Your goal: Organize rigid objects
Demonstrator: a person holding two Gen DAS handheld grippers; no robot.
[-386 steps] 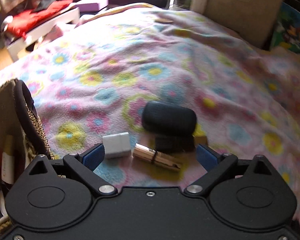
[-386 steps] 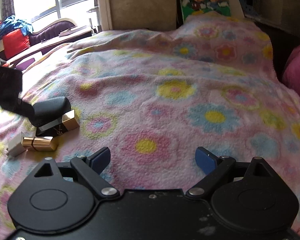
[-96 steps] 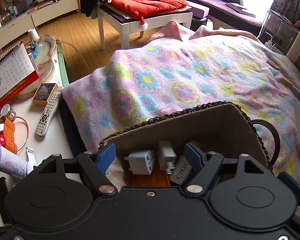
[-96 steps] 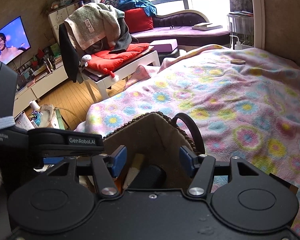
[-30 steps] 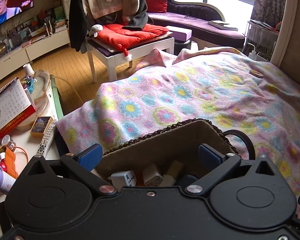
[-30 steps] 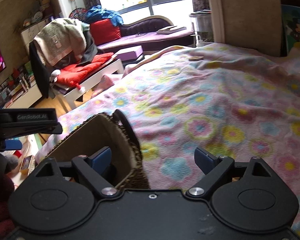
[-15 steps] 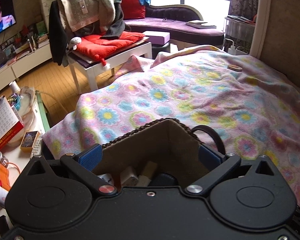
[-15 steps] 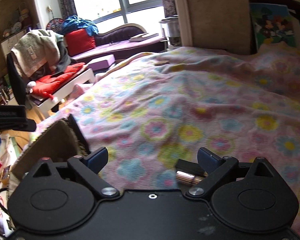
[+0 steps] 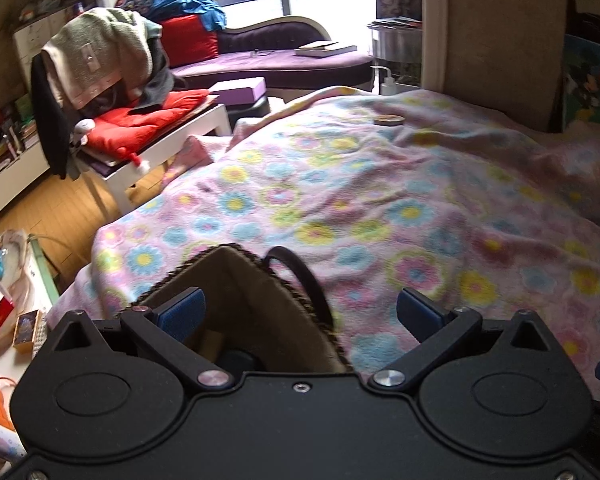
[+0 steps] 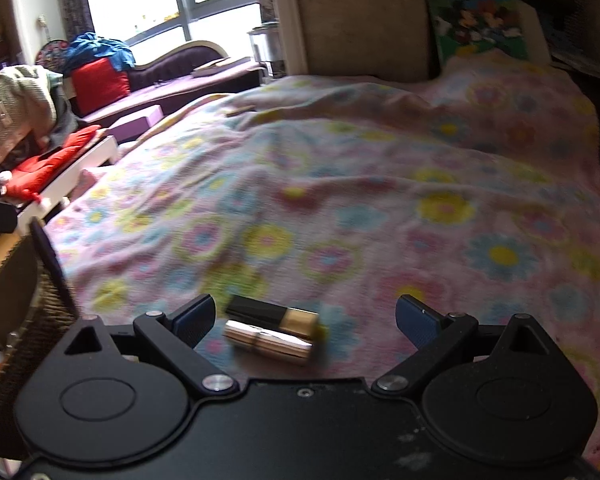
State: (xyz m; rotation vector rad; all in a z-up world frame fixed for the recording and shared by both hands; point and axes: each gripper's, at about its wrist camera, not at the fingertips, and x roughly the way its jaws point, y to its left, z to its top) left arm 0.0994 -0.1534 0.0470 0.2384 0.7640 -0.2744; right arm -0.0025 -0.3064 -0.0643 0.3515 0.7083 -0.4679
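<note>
The right gripper (image 10: 305, 316) hangs over the flowered blanket (image 10: 420, 208) on the bed, its fingers (image 10: 196, 314) spread wide apart with nothing pressed. Between them, untouched, lie a gold tube (image 10: 269, 343) and a black-and-gold box (image 10: 276, 317), side by side near the bed's near edge. The left gripper (image 9: 300, 310) also has its fingers (image 9: 182, 312) apart, above the woven basket (image 9: 256, 300) that sits at the bed's corner.
</note>
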